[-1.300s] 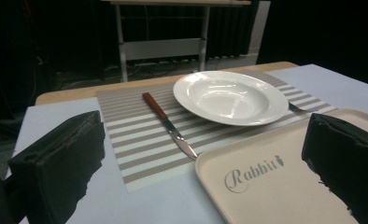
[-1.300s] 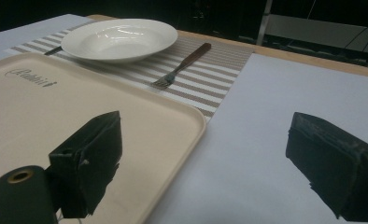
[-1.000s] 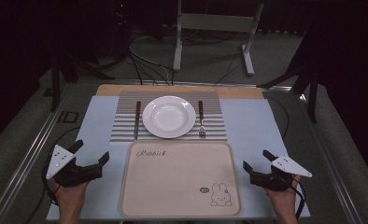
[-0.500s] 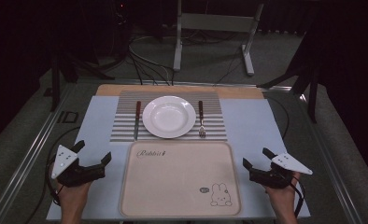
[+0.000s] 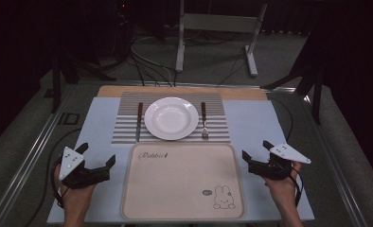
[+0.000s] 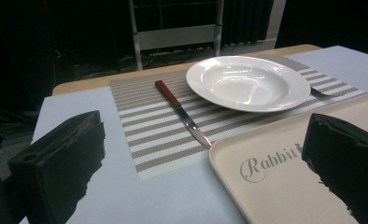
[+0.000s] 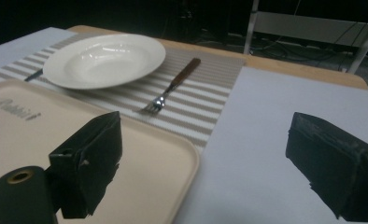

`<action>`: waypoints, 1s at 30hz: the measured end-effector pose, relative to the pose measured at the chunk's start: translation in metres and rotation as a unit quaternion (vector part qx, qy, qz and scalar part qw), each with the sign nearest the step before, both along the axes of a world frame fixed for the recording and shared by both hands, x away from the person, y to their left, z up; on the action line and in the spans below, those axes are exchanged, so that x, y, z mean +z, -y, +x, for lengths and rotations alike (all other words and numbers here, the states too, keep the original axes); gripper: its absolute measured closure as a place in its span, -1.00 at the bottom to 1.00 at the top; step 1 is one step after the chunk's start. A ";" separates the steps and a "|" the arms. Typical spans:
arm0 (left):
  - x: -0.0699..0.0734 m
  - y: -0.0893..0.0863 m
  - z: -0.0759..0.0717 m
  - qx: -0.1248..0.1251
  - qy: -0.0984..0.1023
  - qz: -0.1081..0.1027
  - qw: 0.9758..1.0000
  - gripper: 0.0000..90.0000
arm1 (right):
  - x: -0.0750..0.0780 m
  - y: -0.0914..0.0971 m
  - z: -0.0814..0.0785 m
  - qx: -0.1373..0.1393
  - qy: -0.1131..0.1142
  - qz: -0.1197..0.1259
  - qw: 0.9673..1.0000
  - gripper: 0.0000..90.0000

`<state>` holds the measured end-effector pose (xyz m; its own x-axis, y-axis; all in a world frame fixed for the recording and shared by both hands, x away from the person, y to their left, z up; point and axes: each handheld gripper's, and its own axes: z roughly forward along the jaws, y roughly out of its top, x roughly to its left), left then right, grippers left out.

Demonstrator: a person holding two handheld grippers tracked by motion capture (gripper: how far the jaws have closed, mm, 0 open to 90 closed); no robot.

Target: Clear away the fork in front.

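A: How are the tools sitting?
B: The left tool and right tool are both gaping wide with nothing between their jaws, hovering on either side of the beige rectangular plastic tray

A: And beyond the tray?
B: A round white ceramic plate is lying on the striped grey placemat, between a brown-handled knife and a brown-handled fork, on the pale blue counter

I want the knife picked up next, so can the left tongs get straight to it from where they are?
Probably yes: left tongs are open, knife lies bare on the striped mat, nothing between.
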<state>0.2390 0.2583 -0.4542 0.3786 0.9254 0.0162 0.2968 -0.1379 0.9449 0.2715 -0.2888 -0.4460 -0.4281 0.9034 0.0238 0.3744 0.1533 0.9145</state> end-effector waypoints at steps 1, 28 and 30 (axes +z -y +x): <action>0.000 0.000 0.000 0.000 0.000 0.002 1.000 -1.00 | 0.002 -0.001 0.002 0.001 0.001 0.001 1.000 -0.76; -0.004 0.002 0.002 0.015 0.005 0.011 1.000 -1.00 | 0.032 -0.044 0.064 -0.003 -0.027 -0.009 1.000 -0.75; -0.005 0.001 0.001 0.015 0.003 0.012 1.000 -1.00 | 0.035 -0.047 0.071 -0.009 -0.030 -0.001 1.000 -0.75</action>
